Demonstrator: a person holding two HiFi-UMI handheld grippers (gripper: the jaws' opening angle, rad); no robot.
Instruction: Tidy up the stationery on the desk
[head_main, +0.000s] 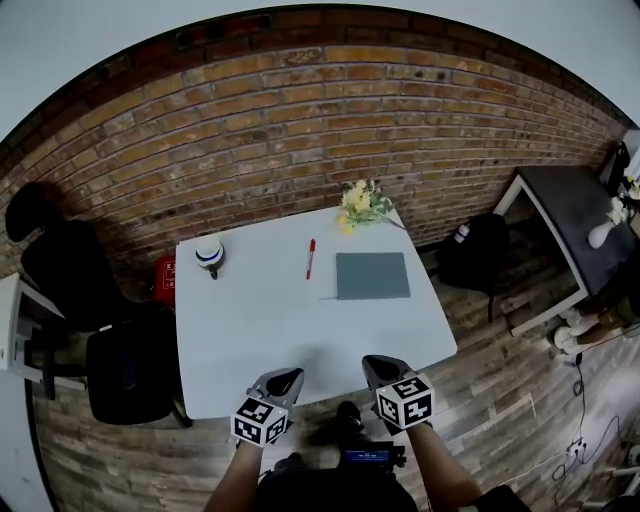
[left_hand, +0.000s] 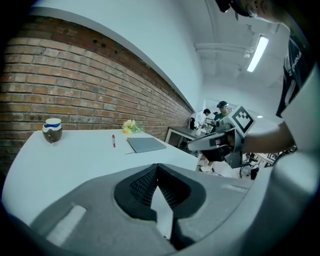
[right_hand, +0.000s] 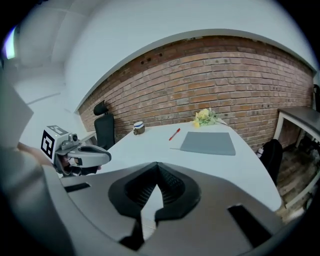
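Your left gripper (head_main: 284, 379) and right gripper (head_main: 381, 367) have jaws pressed together, empty. The red pen (head_main: 311, 257) lies well ahead of both.

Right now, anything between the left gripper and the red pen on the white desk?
Nothing visible. Only bare white desk lies between the left gripper, jaws shut and empty, and the red pen. The flat grey notebook lies right of the pen, apart from it.

Red pen (head_main: 311, 258), grey notebook (head_main: 372, 276), yellow flowers (head_main: 362, 205), white desk (head_main: 260, 330), red-brick wall (head_main: 250, 130).
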